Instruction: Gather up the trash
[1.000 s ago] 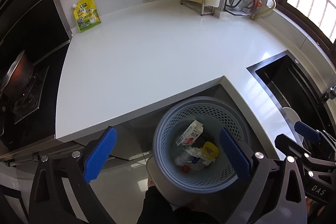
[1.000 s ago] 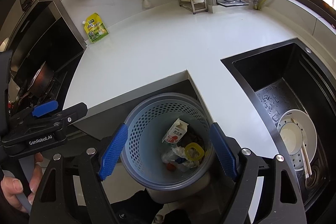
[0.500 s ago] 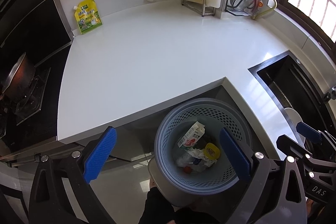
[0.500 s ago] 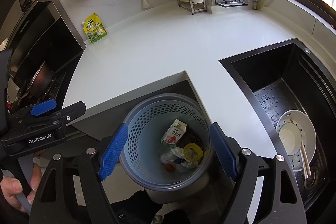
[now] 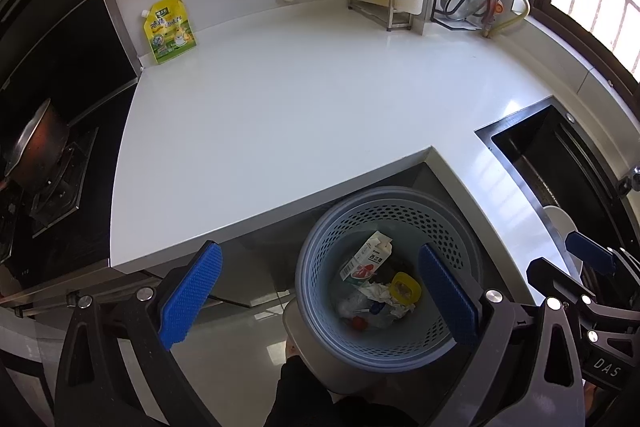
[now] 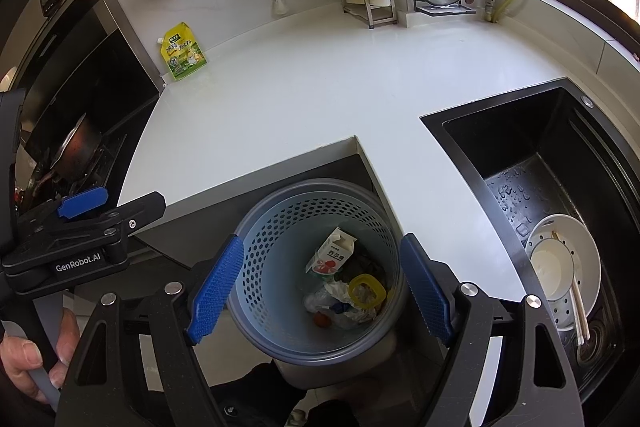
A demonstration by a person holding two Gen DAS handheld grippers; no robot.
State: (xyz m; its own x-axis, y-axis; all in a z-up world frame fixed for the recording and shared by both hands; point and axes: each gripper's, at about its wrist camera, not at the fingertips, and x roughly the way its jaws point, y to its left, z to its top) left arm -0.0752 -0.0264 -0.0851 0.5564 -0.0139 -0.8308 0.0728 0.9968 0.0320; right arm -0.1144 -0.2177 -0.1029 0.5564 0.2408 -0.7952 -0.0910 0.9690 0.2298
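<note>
Hovering above a perforated blue trash basket [image 5: 320, 267], the left claw [image 5: 320, 291] and the right claw [image 6: 320, 287] both stand wide open and empty, blue pads spread to either side of the basket's rim. The basket sits on the floor in the notch of the white tabletop [image 5: 280, 115], directly below and between each claw's fingers. Inside lie a milk carton [image 6: 332, 255], a yellow ring-shaped lid [image 6: 366, 291], crumpled white wrapping [image 6: 336, 293] and a small red item [image 6: 320, 320], possibly a cap. Ahead of the claws, beyond the bare tabletop, a yellow pouch [image 5: 170, 29] leans by the wall. To the right of the right claw, a black sink [image 6: 552, 163] holds a white bowl [image 6: 560, 267] with chopsticks [image 6: 578, 311]. A hand [image 6: 24, 359] grips the left claw's handle at the lower left of the right view.
</note>
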